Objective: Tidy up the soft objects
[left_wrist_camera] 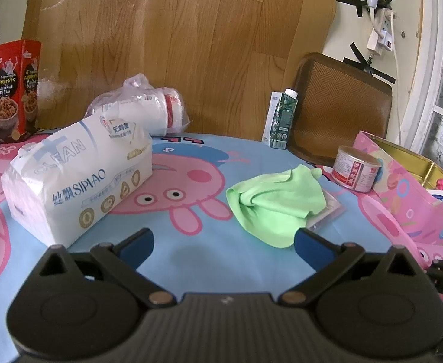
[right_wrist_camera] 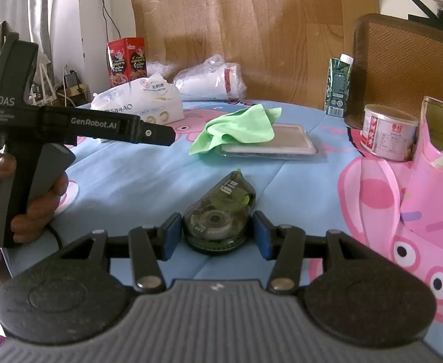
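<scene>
**Bench lot: soft goods awaiting sorting, one small hard item between the right pads**

Bench [left_wrist_camera: 209, 260], cartoon-print cover. Tissue pack [left_wrist_camera: 79, 178], far left, lying flat, untouched. Green cloth [left_wrist_camera: 277, 202], centre-right, crumpled, draped half over a flat clear-lidded tray [right_wrist_camera: 282, 143]. Correction-tape dispenser [right_wrist_camera: 218, 214], near edge, lying between the blue pads with a sliver of gap each side.
Left hand-held gripper [left_wrist_camera: 224, 239]: spread wide, empty, angled down over the bench just short of the cloth; a hand [right_wrist_camera: 25, 199] grips its handle.
Right hand-held gripper [right_wrist_camera: 217, 236]: half spread around the dispenser, not pinching.
Handling note: cloth is limp; judged best pinched at a raised fold, lifted clear of the tray.
</scene>
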`<state>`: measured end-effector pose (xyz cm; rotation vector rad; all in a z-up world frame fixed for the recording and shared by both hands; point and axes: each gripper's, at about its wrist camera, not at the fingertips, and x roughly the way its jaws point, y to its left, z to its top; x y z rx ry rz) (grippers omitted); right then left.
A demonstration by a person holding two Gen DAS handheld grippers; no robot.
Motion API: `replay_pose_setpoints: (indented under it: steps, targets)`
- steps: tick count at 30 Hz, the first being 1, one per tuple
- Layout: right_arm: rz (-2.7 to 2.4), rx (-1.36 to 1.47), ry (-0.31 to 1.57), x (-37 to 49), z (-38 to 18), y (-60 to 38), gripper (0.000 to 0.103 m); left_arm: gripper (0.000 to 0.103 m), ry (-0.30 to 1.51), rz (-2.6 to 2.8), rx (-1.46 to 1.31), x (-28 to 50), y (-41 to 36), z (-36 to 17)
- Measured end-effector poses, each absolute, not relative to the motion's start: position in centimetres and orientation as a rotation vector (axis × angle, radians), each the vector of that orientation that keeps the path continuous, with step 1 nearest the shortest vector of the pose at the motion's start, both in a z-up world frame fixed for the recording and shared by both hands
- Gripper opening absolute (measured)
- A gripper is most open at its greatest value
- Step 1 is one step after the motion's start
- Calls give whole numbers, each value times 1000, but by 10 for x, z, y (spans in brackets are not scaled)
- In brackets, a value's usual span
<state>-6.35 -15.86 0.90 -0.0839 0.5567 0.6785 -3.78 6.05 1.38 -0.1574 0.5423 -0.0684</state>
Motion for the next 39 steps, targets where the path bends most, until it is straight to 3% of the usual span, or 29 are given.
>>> replay_pose_setpoints:
  steps: [39]
  targets:
    - [681, -93, 552, -65, 7, -158, 57, 103, 554, -114, -205, -36, 68, 14]
